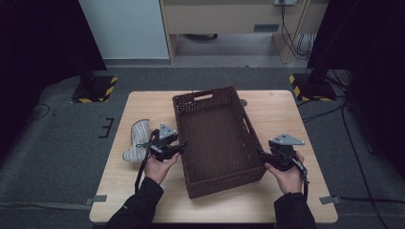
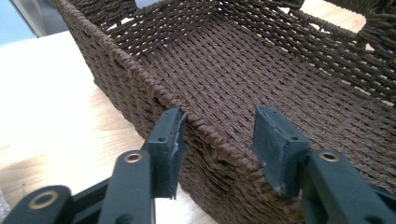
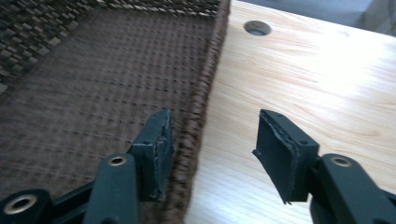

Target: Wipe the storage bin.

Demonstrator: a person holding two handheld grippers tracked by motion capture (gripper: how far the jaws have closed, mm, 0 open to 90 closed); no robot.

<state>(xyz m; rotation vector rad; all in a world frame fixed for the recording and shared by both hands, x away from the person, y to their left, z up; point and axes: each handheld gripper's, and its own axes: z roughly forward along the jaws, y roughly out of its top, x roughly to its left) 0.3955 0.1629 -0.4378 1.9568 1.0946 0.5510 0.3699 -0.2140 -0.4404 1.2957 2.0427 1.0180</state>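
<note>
Both grippers sit at the long sides of a dark brown woven basket [image 1: 216,138], one to each side of it. Left gripper [image 2: 218,135] straddles the basket's rim: its outer jaw lies against the outside of the wall, its inner jaw hangs inside the basket, clear of the weave, so the jaws are spread and not pinching. Right gripper [image 3: 212,140] also straddles the rim of the opposite wall, with one jaw just inside against the braided edge and the other well out over the bare wooden table [image 3: 303,70]; its jaws are spread too, gripping nothing. Beyond the right gripper's jaws, a round hole [image 3: 257,28] is set in the tabletop. Just behind the left gripper, away from the basket, a grey and white knitted sock [image 1: 136,140] lies flat on the table.
</note>
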